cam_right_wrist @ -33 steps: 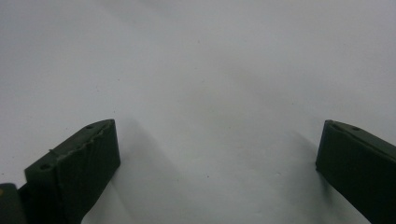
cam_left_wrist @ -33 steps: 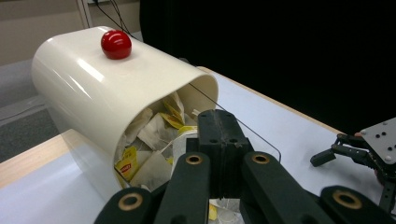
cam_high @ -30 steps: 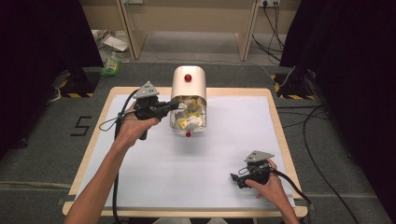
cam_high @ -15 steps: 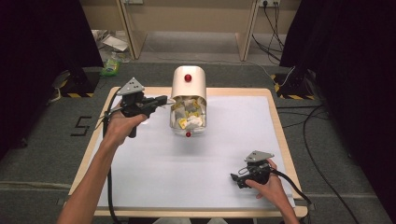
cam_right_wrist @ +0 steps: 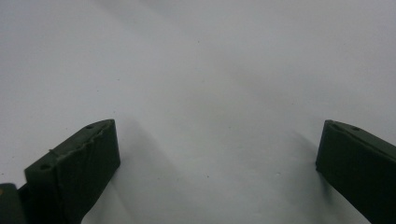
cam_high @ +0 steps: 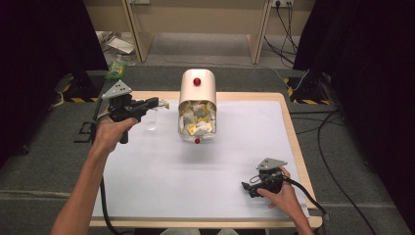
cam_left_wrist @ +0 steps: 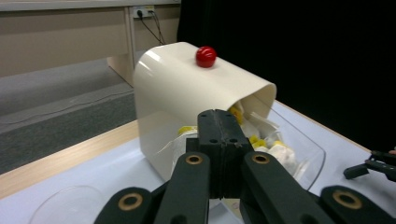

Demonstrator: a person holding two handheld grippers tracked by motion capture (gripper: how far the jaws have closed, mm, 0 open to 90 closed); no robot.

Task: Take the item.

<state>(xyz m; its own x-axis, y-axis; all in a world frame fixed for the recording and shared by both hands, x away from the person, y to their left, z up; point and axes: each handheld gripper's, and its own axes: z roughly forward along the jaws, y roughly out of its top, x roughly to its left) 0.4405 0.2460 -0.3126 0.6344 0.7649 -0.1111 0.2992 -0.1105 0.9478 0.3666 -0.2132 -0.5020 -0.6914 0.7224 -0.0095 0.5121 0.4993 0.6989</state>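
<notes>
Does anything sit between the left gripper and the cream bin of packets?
Nothing visible does. The left gripper, jaws shut, points at the cream bin across a gap of bare white mat. A clear glass stands on the mat close by the jaws, beside that line rather than across it.

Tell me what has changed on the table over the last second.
The left tongs, shut, have drawn back leftward from the mouth of the cream bin; whether they hold anything I cannot tell. The bin, its paper scraps and the open right tongs resting on the white mat stayed put.
</notes>
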